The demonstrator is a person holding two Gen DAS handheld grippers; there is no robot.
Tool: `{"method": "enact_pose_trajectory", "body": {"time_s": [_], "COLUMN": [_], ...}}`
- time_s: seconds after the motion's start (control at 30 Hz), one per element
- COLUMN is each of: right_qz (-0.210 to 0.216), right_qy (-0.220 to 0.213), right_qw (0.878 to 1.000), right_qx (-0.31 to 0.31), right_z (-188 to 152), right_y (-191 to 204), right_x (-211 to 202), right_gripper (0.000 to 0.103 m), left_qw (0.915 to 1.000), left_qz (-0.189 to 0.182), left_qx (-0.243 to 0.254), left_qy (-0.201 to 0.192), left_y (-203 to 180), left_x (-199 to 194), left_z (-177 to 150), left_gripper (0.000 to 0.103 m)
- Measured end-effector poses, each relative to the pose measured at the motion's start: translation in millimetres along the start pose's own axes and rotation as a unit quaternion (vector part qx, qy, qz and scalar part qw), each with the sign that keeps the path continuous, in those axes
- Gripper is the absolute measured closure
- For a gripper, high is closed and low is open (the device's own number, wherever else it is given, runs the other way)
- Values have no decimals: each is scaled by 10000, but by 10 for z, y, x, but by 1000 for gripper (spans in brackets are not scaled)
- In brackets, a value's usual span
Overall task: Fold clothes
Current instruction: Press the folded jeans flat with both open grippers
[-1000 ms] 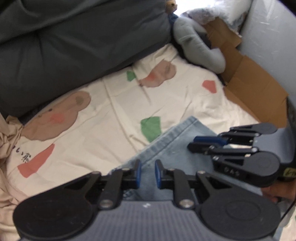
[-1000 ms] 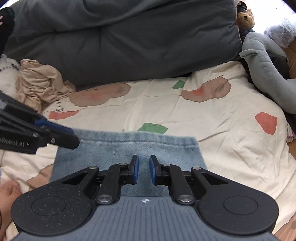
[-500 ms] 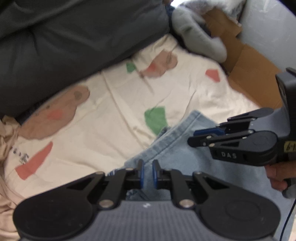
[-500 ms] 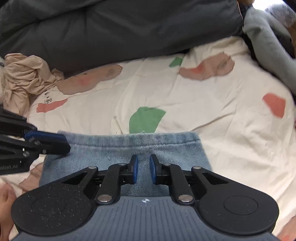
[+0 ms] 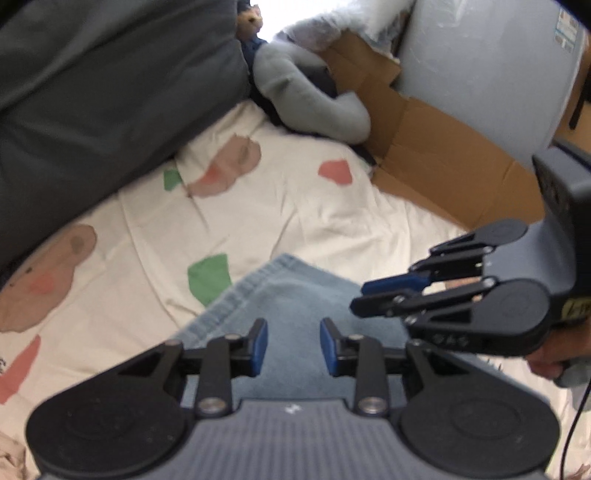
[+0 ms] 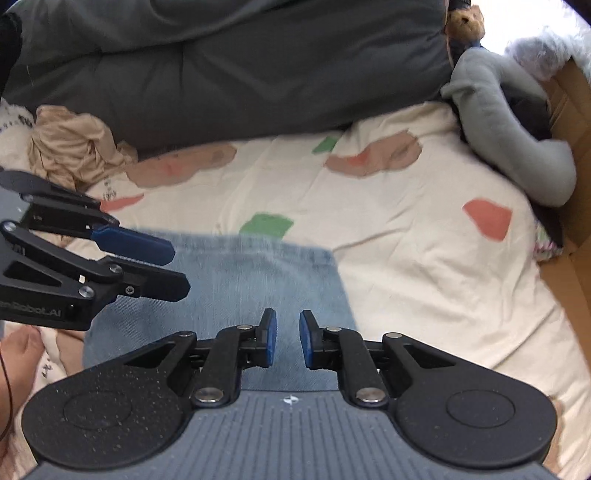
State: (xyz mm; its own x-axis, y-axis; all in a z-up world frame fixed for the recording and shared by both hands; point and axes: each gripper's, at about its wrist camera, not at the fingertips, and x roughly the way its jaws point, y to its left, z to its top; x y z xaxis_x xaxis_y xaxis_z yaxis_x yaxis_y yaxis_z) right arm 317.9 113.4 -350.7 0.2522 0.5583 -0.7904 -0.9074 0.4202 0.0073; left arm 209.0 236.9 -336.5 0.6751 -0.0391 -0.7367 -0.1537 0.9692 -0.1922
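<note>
A folded light-blue denim garment (image 5: 295, 306) lies flat on the cream patterned bedsheet (image 5: 280, 210); it also shows in the right wrist view (image 6: 258, 280). My left gripper (image 5: 293, 345) is open and empty, just above the denim's near part. My right gripper (image 6: 284, 338) is open a little and empty, over the denim's right half. The right gripper also shows at the right in the left wrist view (image 5: 384, 295). The left gripper also shows at the left in the right wrist view (image 6: 162, 266).
A dark grey duvet (image 6: 229, 66) piles along the back. A crumpled beige garment (image 6: 74, 147) lies at the left. A grey plush toy (image 6: 517, 122) and a cardboard box (image 5: 436, 147) sit at the right, a small teddy bear (image 6: 463, 22) behind.
Both grippers have opened and let go of the denim, which now lies flat on the sheet. Both have lifted slightly off it.
</note>
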Motion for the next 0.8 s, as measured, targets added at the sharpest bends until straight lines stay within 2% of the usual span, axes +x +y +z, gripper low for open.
{"method": "enact_pose_trajectory", "body": {"time_s": [0.2, 0.27, 0.5, 0.6, 0.67, 0.77, 0.8], "right_qz": [-151, -213, -283, -271, -217, -54, -29], "right_qy": [-106, -101, -101, -88, -169, -290, -282], "right_qw": [9994, 9988, 9963, 9966, 9975, 9983, 9985], "right_qx": [290, 434, 811, 773, 649, 509, 458], "right_z": [-164, -202, -348, -369, -378, -475, -524], "right_y": [151, 175, 189, 193, 186, 166, 162], "right_x": [341, 388, 475, 456, 348, 190, 150], "right_gripper": [81, 81, 81, 79, 74, 65, 65], "left_qw": [9997, 9996, 9986, 9980, 9981, 9983, 9984], "left_qz": [94, 125, 235, 282, 322, 315, 285], "left_qx": [-14, -27, -73, -93, -98, -130, -144], "left_qy": [202, 261, 464, 550, 509, 475, 458], "left_y": [111, 154, 305, 370, 349, 301, 279], "left_x": [93, 115, 194, 228, 162, 82, 59], "left_z": [-126, -165, -303, -361, -357, -349, -348], "left_gripper": [75, 86, 100, 100, 99, 86, 79]}}
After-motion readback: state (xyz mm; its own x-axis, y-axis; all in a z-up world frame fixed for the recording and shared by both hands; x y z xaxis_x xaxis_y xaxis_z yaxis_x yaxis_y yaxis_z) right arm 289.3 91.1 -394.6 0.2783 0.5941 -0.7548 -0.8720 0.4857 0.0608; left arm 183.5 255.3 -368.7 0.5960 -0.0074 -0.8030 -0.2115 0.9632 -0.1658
